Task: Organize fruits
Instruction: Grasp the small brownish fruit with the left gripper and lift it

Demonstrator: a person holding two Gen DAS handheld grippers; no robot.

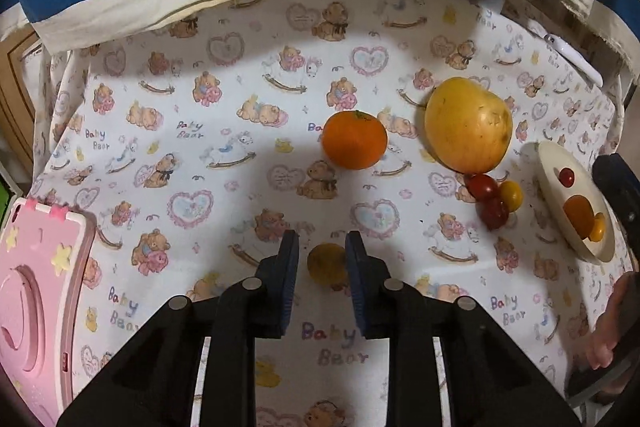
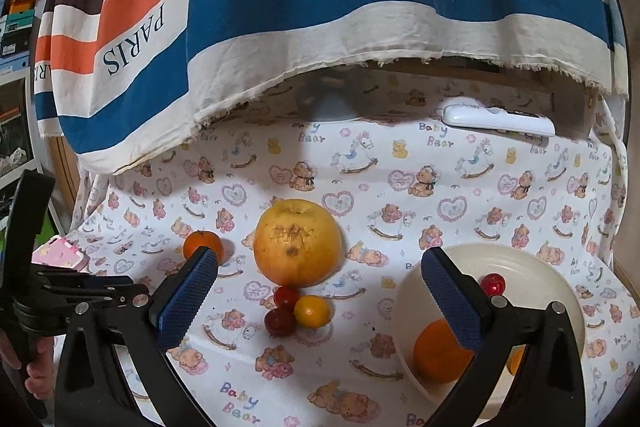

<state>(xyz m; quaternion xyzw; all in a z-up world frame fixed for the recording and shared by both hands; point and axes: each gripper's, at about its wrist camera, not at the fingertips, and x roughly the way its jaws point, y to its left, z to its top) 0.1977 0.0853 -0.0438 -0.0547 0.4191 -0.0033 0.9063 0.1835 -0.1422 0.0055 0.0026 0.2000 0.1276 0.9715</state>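
Note:
My left gripper (image 1: 322, 247) points down at the bear-print cloth and is shut on a small yellow tomato (image 1: 327, 264), which sits between its blue pads. Beyond it lie a mandarin (image 1: 355, 140), a big yellow fruit (image 1: 468, 125) and a cluster of two red cherry tomatoes and one yellow one (image 1: 494, 201). A cream plate (image 1: 560, 163) at the right holds an orange fruit, a red tomato and a small yellow one. My right gripper (image 2: 320, 299) is open and holds nothing; it hovers over the tomato cluster (image 2: 296, 311), with the plate (image 2: 520, 255) at its right finger.
A pink case (image 1: 40, 291) lies at the left edge of the cloth. A white remote (image 2: 498, 121) rests at the back right. A striped cloth (image 2: 320, 7) marked PARIS hangs over the back. A hand (image 2: 36, 379) grips the left tool's handle.

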